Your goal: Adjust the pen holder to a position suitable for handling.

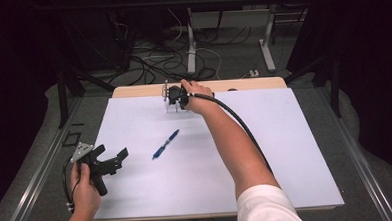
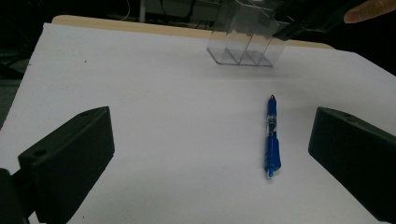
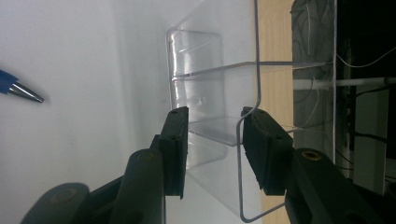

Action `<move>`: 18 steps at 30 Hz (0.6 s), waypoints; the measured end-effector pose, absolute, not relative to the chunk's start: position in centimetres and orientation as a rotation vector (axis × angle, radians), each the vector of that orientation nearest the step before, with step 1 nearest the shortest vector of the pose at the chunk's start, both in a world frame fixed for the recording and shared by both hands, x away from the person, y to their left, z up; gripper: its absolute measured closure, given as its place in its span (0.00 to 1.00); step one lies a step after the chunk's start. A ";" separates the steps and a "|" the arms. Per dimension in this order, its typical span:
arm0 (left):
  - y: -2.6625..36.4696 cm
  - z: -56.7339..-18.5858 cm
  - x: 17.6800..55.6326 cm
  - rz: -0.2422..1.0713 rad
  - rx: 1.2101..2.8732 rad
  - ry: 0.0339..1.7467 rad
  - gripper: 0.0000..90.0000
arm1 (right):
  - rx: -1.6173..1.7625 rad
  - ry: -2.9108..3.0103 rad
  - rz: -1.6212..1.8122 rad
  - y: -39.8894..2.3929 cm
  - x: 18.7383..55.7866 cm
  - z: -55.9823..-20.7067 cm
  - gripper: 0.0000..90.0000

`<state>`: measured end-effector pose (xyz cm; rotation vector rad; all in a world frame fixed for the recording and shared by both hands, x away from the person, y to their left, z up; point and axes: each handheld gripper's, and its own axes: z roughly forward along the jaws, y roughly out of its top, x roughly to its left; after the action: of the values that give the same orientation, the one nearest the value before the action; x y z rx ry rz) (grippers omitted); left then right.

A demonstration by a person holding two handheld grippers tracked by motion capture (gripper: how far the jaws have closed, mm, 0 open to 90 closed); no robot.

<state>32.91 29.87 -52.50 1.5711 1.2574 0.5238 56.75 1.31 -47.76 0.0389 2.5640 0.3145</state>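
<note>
High view: the right tool (image 1: pixel 172 102) sits at the far edge of the white tabletop (image 1: pixel 286 151), its jaws closed around one wall of a single clear three-compartment holder (image 3: pixel 210 116), whose top edge is cut off in the left gripper view. One blue pen (image 1: pixel 165 144) lies mid-tabletop, its long axis diagonal, tip towards the holder. The left tool (image 1: pixel 117 159) hovers wide open and empty near the left edge.

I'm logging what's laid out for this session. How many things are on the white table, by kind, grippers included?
Blue pen: 1
Clear plastic divided holder: 1
Handheld grippers: 2, the left gripper and the right gripper
Total: 4
</note>
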 end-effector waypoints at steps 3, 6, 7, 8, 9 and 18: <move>29.9 -52.5 32.9 0.524 1.569 1.257 0.00 | 0.031 2.559 0.308 1.3 56.8 -47.7 0.70; 29.9 -52.5 32.9 0.525 1.573 1.259 0.00 | 0.044 2.563 0.295 1.3 56.7 -47.4 0.78; 29.9 -52.5 32.9 0.525 1.572 1.260 0.00 | 0.045 2.567 0.311 1.3 56.7 -47.4 0.79; 29.9 -52.5 32.9 0.525 1.571 1.260 0.00 | 0.049 2.567 0.307 1.3 56.7 -47.4 0.80; 29.9 -52.5 32.9 0.525 1.571 1.260 0.00 | 0.056 2.561 0.296 1.4 56.6 -47.4 0.81; 29.9 -52.5 32.9 0.523 1.571 1.259 0.00 | 0.043 2.549 0.275 1.6 56.6 -47.3 0.85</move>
<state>32.89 29.91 -52.51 1.5711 1.2593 0.5234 56.64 1.56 -47.34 0.0433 2.5488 0.2752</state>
